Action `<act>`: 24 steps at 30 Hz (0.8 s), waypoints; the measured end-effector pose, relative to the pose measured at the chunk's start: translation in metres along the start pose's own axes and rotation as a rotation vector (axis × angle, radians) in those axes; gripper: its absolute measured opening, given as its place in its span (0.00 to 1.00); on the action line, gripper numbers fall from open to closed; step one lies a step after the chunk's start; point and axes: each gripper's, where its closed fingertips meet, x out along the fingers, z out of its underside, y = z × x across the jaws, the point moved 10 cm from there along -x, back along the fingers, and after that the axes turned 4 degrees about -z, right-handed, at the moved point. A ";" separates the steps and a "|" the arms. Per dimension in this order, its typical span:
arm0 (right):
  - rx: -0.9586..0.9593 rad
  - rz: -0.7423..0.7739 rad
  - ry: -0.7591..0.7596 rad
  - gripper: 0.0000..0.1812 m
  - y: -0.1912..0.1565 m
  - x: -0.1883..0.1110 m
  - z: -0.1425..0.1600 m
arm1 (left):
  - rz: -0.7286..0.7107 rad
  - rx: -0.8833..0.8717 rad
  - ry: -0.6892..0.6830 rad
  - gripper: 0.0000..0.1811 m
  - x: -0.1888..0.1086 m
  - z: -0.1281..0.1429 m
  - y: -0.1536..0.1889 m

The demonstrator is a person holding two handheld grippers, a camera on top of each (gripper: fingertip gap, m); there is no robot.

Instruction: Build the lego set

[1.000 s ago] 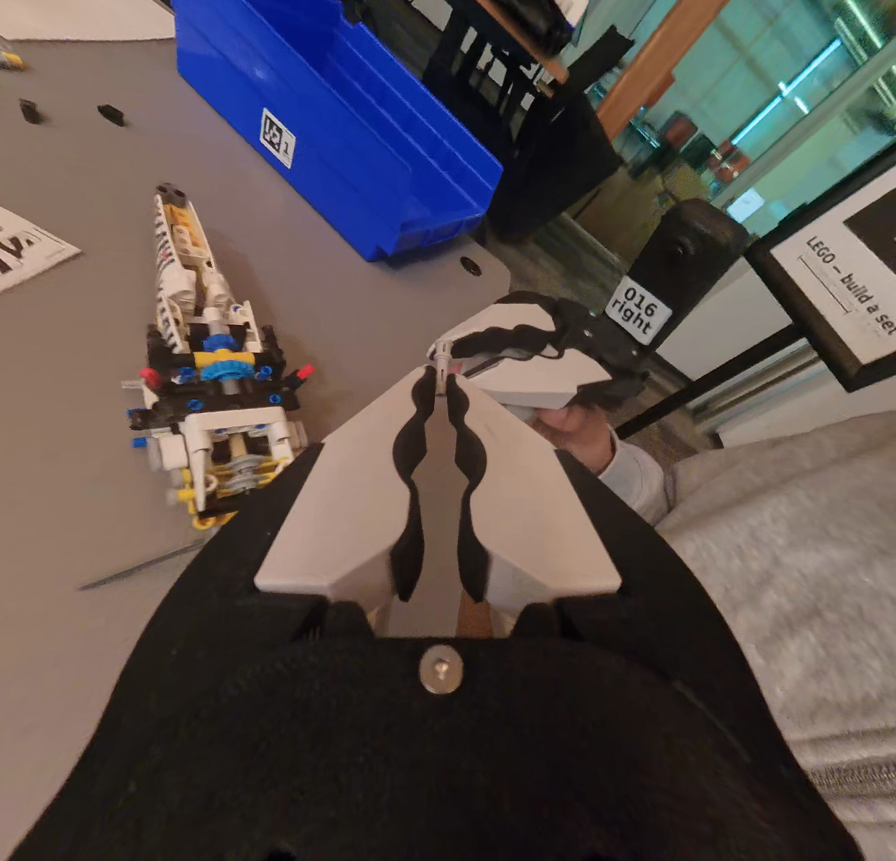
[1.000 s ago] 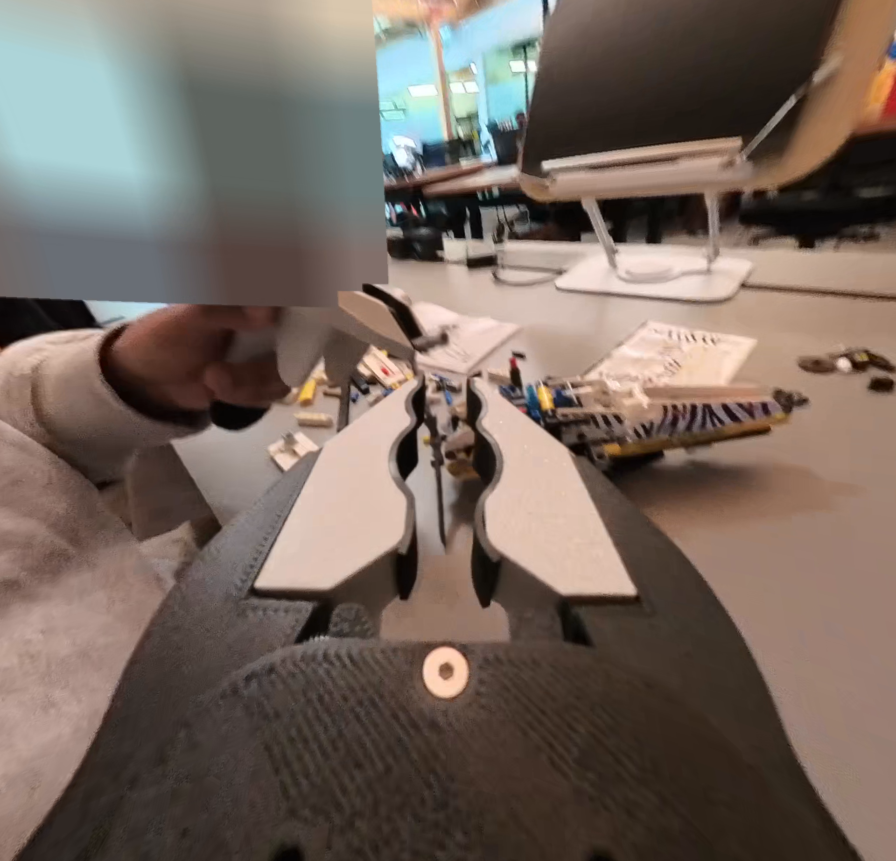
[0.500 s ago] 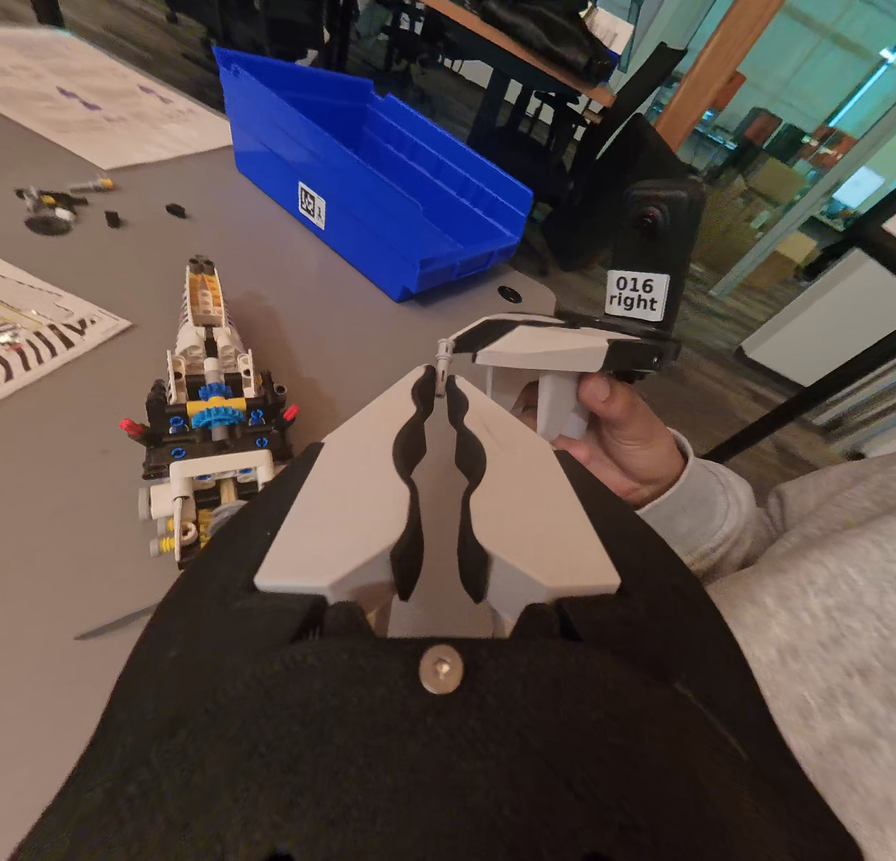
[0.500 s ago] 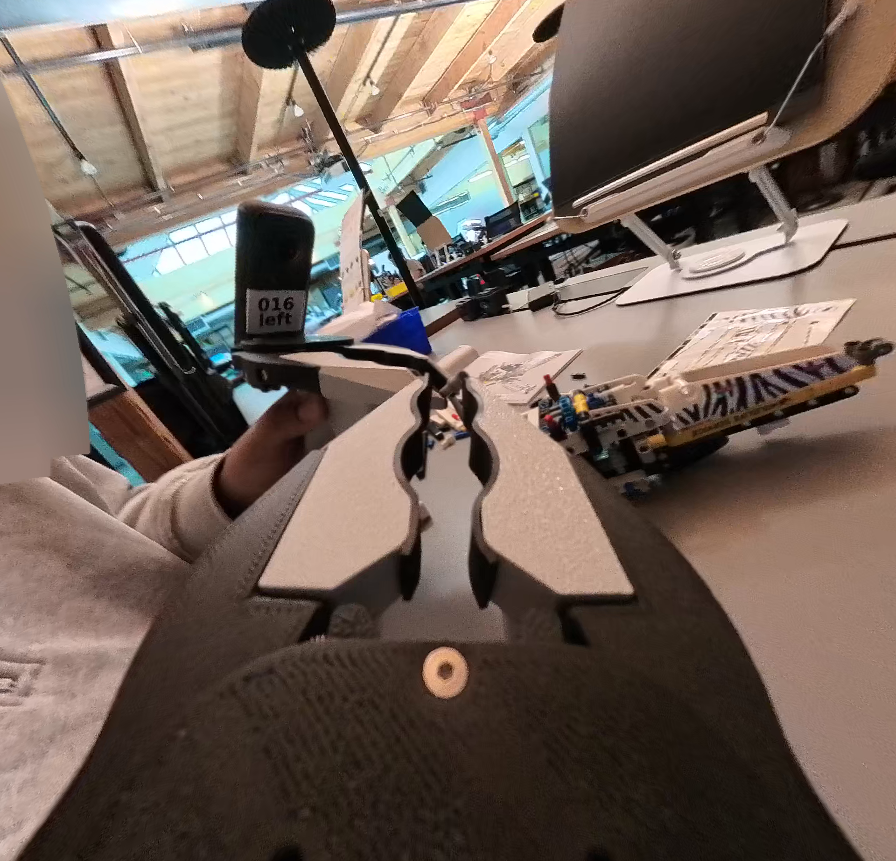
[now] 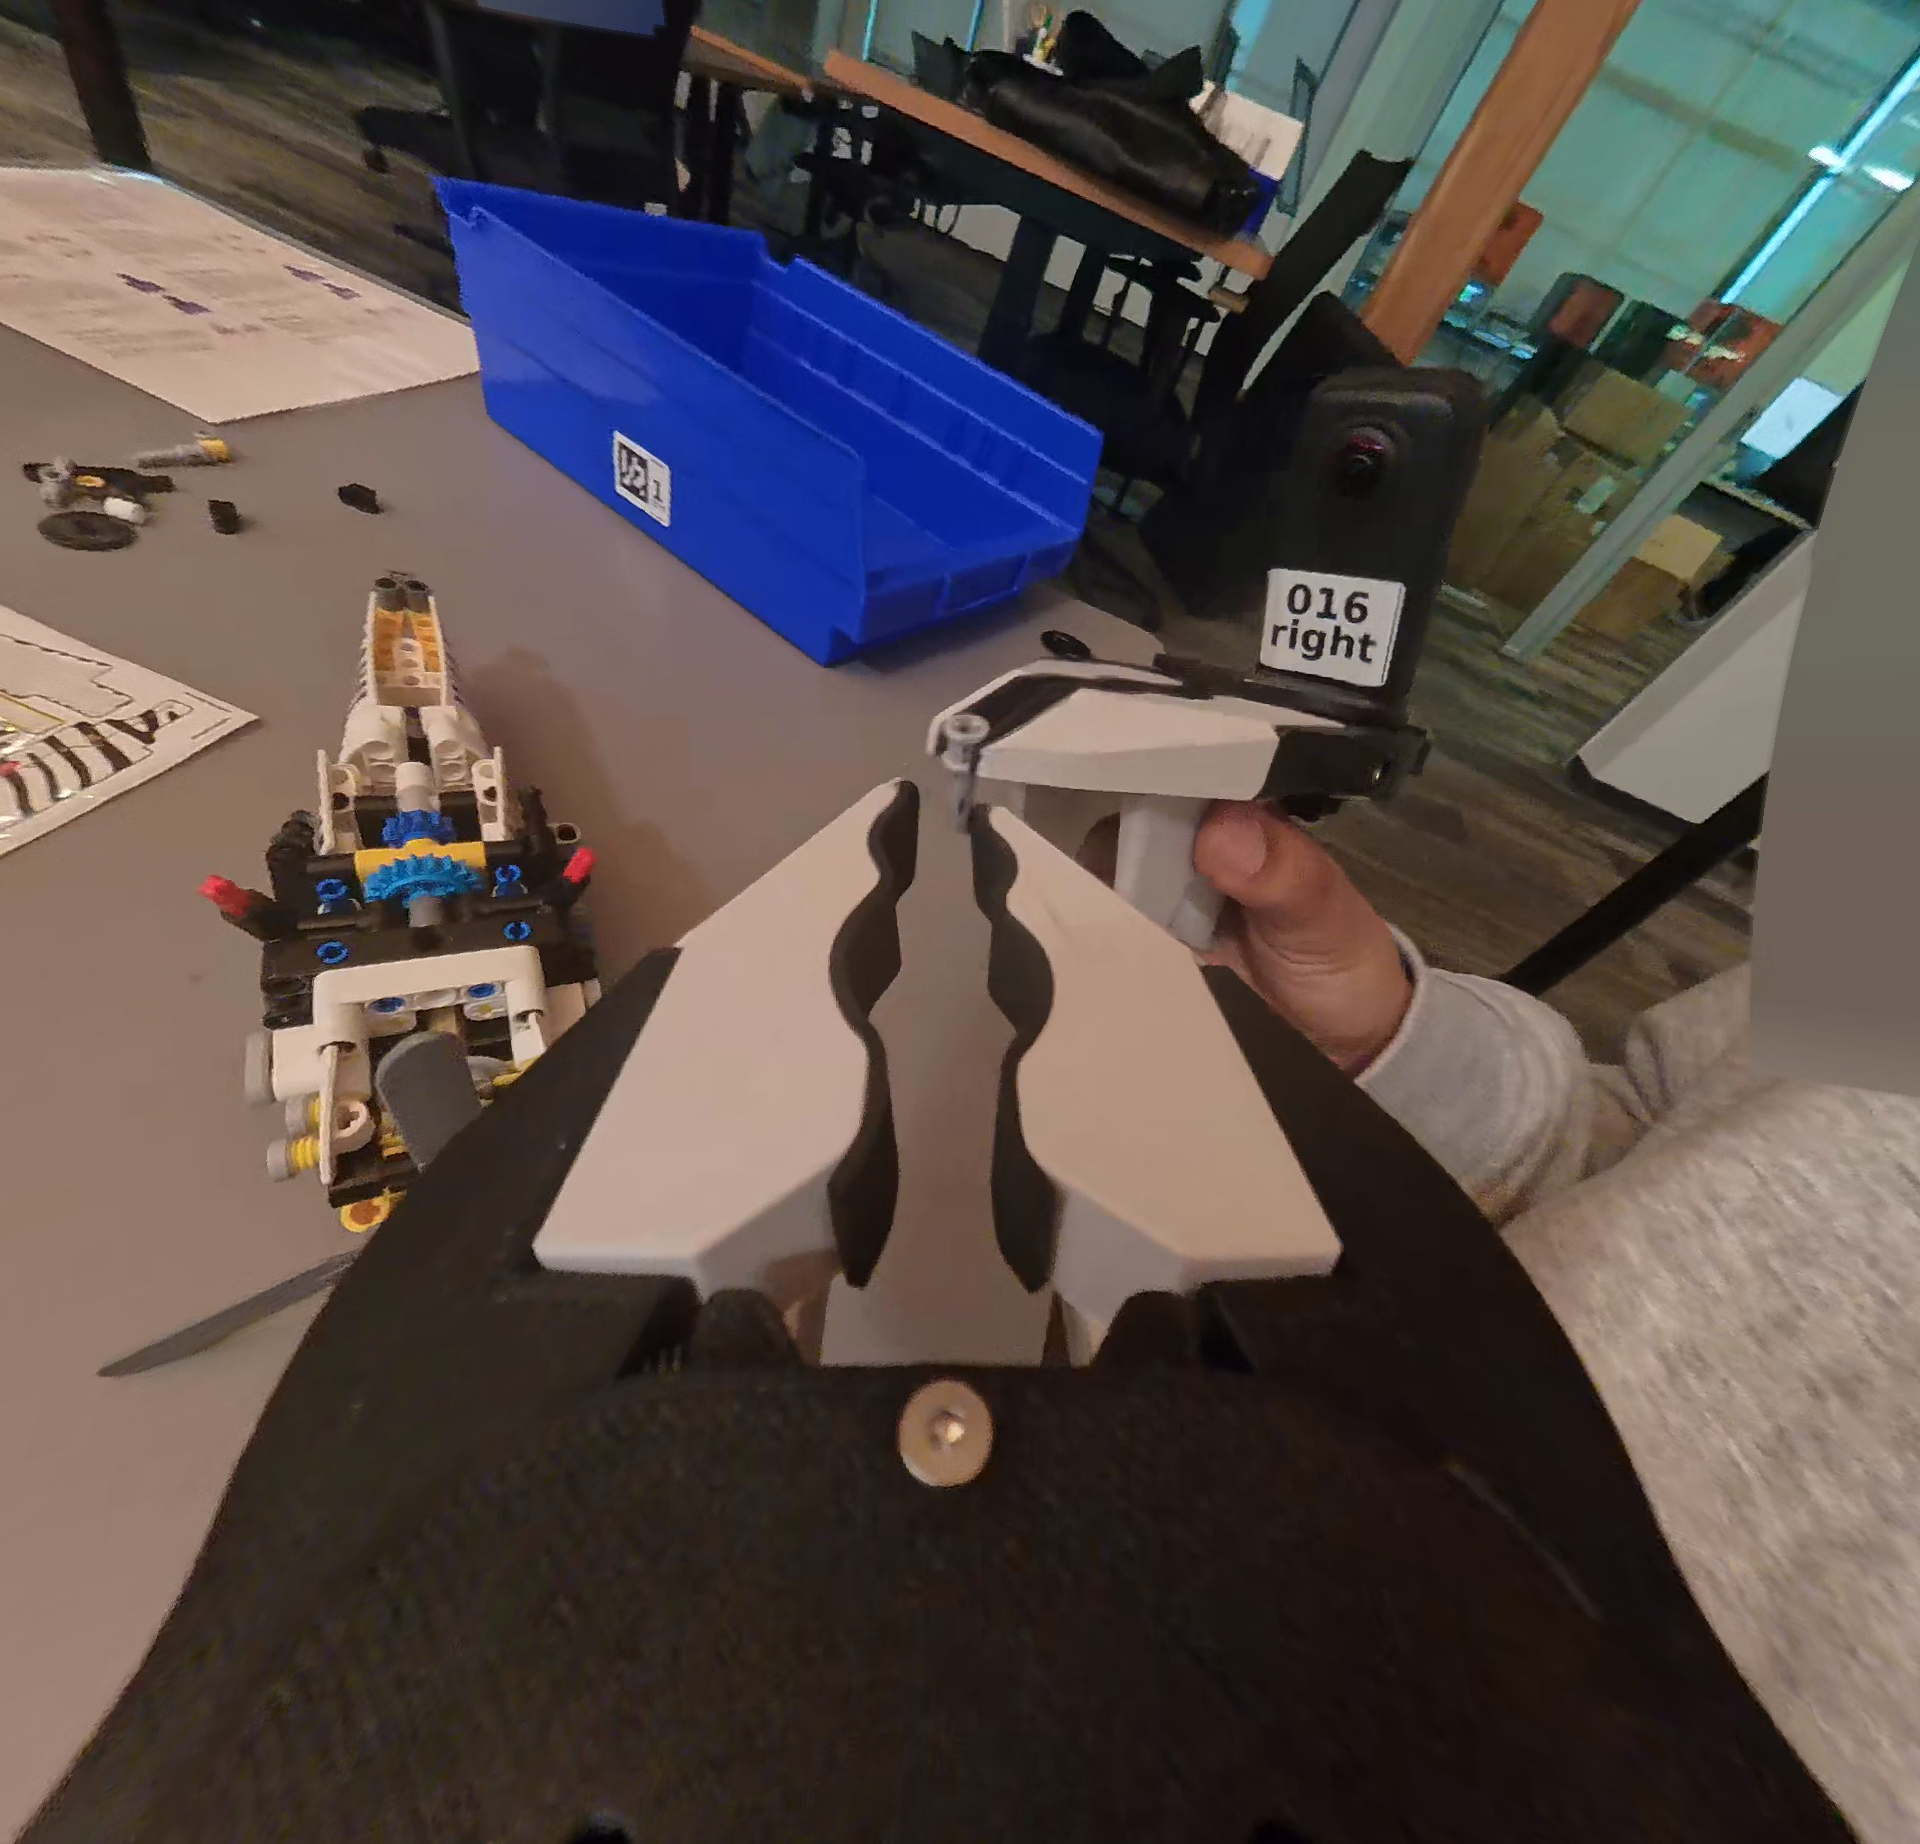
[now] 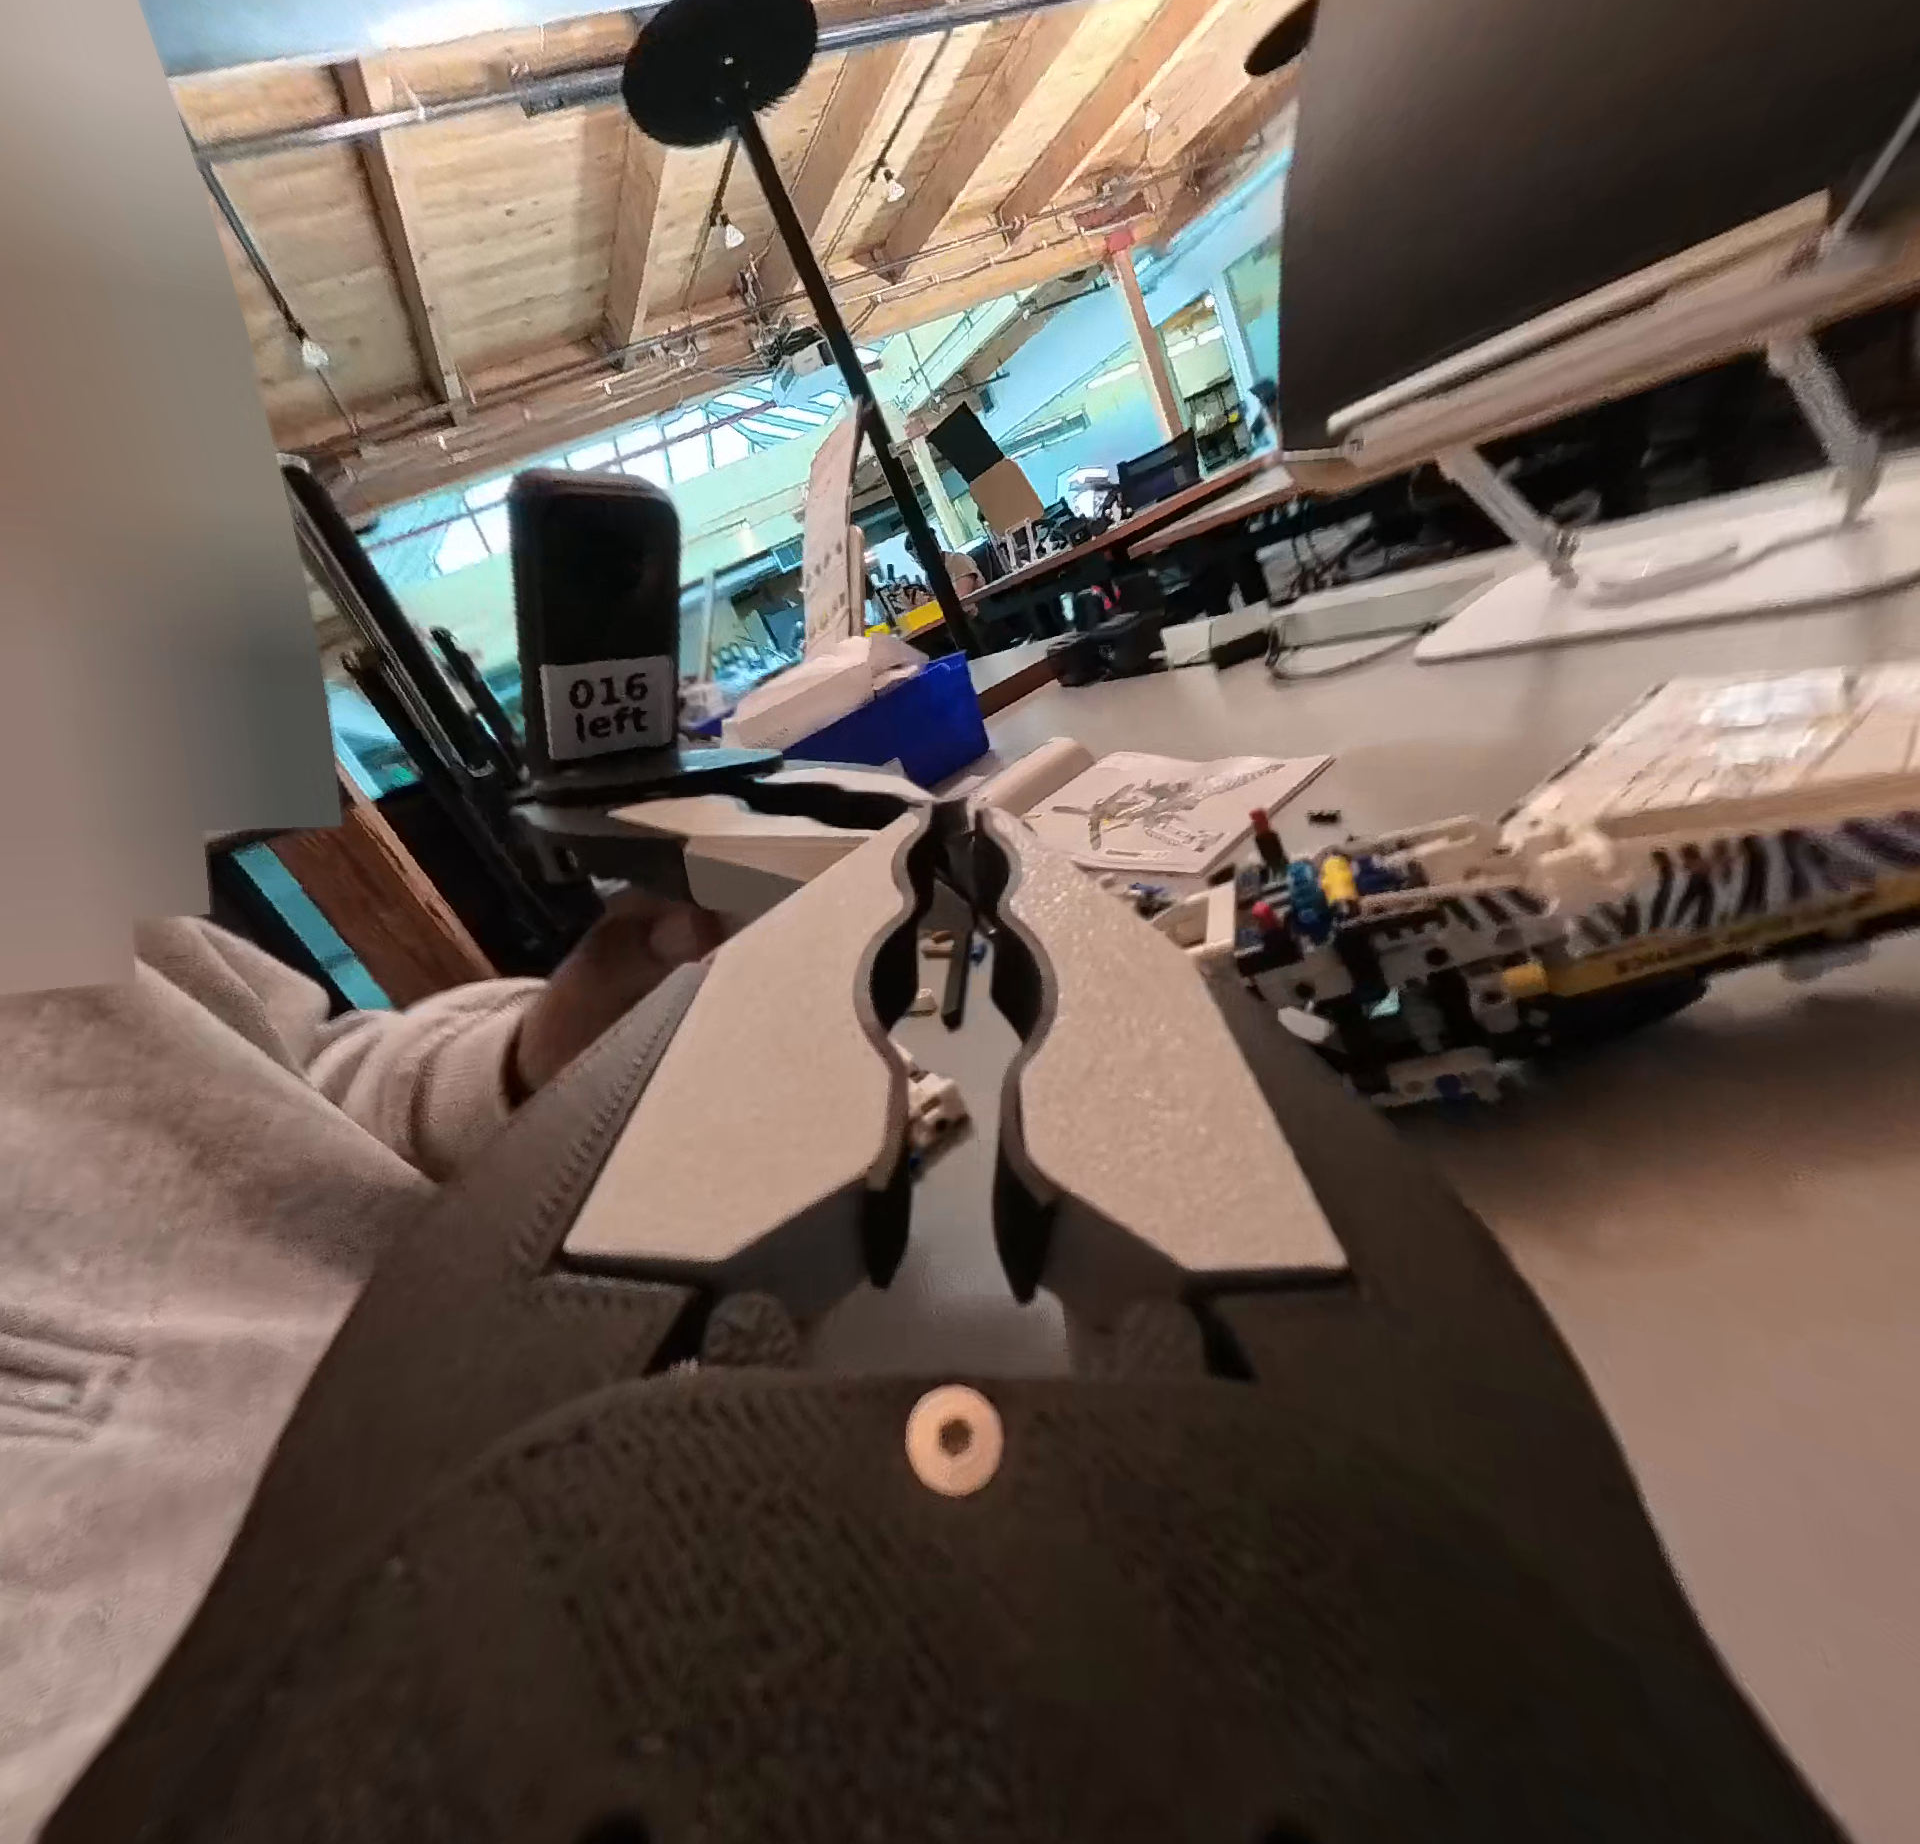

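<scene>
One thin axle [image 5: 965, 778] stands upright, pinched in your right claw [image 6: 951, 824], lower end meeting your slightly parted left claw [image 5: 941, 809].

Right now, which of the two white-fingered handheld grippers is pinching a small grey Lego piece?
The right gripper, side-on in the left wrist view, grips the small grey Lego piece; the left gripper is open, empty.

The right tongs [image 6: 951, 828] pinch a thin black axle [image 6: 961, 947] at their tips, meeting the left tongs [image 6: 831, 795]. The striped model [image 6: 1558, 911] lies on the table [image 6: 1662, 1223] just right.
</scene>
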 end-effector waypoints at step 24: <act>-0.894 0.220 -0.196 0.03 -0.034 0.005 0.011 | 0.248 -0.434 -0.120 0.04 -0.008 -0.006 -0.021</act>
